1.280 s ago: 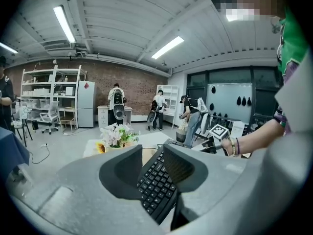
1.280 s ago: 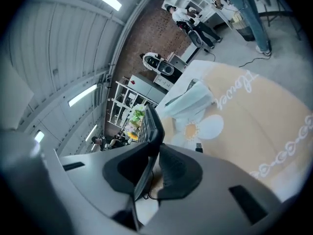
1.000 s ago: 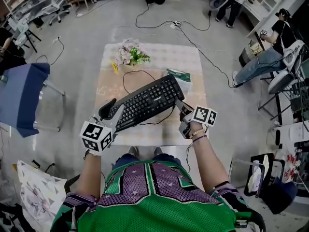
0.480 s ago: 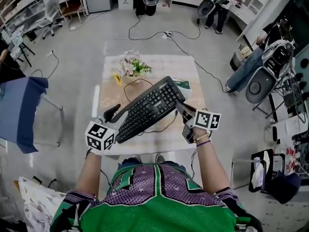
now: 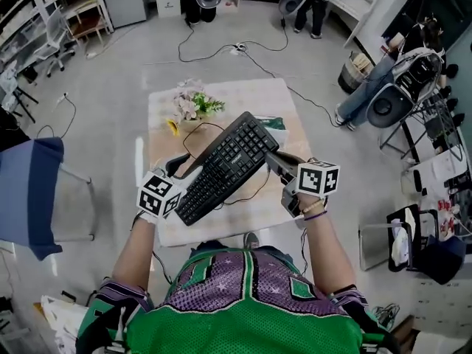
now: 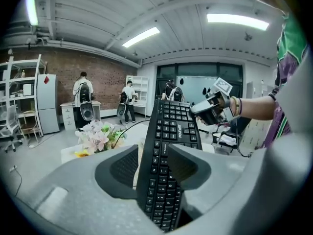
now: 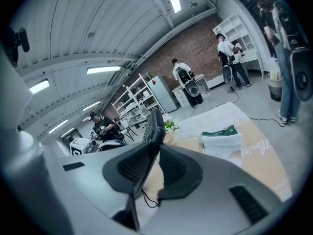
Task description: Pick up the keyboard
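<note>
A black keyboard [image 5: 221,167] hangs tilted above the beige-clothed table [image 5: 284,98], its right end higher. My right gripper [image 5: 274,161] is shut on that right end; in the right gripper view the keyboard [image 7: 155,124] runs edge-on between the pads of the right gripper [image 7: 153,148]. My left gripper [image 5: 181,174] is at the lower left end. In the left gripper view the keyboard [image 6: 171,146] passes between the jaws of the left gripper [image 6: 154,148]. Those jaws have just been opening, and a thin gap shows beside the left pad. The black cable [image 5: 198,127] trails onto the table.
On the table's far side stand a bunch of flowers [image 5: 190,103], a small yellow item [image 5: 172,126] and a green-and-white packet [image 5: 274,126]. A blue-draped chair [image 5: 29,190] is at the left. Seated people and office chairs [image 5: 387,98] fill the right side; cables cross the floor.
The keyboard's right end has risen with my right gripper, so the board tilts more steeply. My left gripper has shifted slightly along the lower end.
</note>
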The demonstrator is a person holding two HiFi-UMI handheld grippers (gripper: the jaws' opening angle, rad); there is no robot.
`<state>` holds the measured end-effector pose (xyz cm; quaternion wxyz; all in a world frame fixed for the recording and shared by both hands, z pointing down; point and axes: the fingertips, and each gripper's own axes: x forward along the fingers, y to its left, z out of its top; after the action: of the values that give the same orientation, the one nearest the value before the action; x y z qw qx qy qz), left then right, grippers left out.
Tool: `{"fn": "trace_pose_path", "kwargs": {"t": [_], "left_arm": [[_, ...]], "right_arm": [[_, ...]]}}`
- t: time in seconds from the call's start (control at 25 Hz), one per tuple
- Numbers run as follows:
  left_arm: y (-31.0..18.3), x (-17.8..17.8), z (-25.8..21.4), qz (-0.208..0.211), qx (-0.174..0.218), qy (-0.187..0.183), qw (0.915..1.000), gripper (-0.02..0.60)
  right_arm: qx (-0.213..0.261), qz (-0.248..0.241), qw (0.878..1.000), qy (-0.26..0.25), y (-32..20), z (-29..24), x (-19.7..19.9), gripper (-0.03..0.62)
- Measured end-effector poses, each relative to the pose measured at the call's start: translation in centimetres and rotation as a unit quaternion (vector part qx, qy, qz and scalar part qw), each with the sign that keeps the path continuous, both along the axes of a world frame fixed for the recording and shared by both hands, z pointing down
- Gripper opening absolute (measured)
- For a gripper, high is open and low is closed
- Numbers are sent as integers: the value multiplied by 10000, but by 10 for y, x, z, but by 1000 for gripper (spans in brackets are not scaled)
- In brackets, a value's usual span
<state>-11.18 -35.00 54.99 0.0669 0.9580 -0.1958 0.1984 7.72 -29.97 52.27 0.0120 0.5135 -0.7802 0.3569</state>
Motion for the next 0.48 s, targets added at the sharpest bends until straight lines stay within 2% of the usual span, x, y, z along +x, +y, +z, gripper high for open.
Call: {"fn": "trace_pose_path", "kwargs": {"t": [0.12,0.28,0.48], "left_arm": [[-12,10,11,187,-150,-26,9997,184],[-23,24,21,670,-180,-240,9973,189],[-18,41,31,1521,-374,-477,9865,218]], "right_arm": [[20,-7,10000,67,1,-3,-1,72],[75,-98,9998,179,2,-8,-4,72],[152,-218,9992,303,2,-11,-6,74]]}}
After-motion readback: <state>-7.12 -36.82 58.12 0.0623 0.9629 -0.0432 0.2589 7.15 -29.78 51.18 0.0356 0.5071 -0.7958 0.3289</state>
